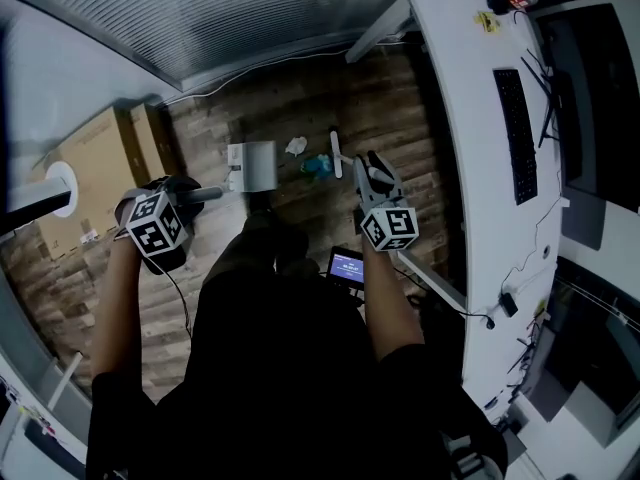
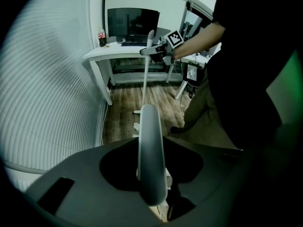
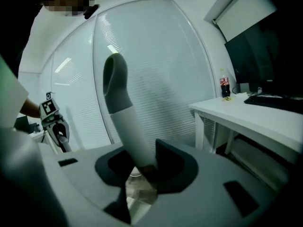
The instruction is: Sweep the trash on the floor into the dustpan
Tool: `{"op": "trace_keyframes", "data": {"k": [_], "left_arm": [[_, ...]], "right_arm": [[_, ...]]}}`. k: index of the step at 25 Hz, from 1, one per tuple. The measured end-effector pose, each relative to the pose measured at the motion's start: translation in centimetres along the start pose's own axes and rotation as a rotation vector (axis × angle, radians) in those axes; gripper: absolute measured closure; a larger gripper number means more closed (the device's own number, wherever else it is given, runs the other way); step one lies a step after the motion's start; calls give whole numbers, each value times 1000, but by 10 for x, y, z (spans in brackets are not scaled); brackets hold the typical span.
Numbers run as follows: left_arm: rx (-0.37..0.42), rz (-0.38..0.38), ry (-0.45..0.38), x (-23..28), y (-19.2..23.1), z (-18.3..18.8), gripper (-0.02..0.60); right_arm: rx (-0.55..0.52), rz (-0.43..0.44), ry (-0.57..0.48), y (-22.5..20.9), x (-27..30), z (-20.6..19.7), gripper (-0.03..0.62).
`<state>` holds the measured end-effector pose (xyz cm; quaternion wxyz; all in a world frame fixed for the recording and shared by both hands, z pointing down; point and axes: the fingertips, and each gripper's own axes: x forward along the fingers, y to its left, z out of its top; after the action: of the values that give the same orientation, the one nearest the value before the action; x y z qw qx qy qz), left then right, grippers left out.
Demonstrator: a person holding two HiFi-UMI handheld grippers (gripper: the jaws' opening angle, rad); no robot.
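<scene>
The left claw [image 2: 151,171] pinches the dustpan handle [image 2: 150,141], and the right claw [image 3: 142,167] is clamped on the broom handle [image 3: 124,112]. Ahead of the right claw the broom head [image 1: 336,154] stands beside a teal scrap [image 1: 318,166] and a crumpled white paper [image 1: 296,146] — the dustpan [image 1: 255,166] waits beyond them, below the left claw. Best to draw the head low toward the pan, lip pressed to the floor [image 1: 300,98]. Whether that lip sits flush — or the bristles touch — is too small to tell.
</scene>
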<state>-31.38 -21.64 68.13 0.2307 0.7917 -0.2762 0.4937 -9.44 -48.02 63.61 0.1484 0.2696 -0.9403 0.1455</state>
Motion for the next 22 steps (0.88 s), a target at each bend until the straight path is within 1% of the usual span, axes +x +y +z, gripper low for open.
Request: {"op": "trace_keyframes", "data": {"k": [4,8,11,17,19,22], "left_arm": [[-1,-10,-6,1,-2,0,468],[-11,-8,-20,0,0,-3,469],[-22,-4,-28,-1,0,-5,469],[-41,-3,-45,-1,-1,-6,471],[-46,-1,-52,-1,-1,-6,472],[-50,4,-57,0,-2,-6,472]], "right_arm": [[78,-42,-15,8,7,1,474],[154,-45,-35,24,12,1,464],[175,-2,-33,48,17,0,461],[202,132,-28,106,27,-2,459],[230,163,-27,122,29,-1,459],[300,186,-34,136,32,-1,459]]}}
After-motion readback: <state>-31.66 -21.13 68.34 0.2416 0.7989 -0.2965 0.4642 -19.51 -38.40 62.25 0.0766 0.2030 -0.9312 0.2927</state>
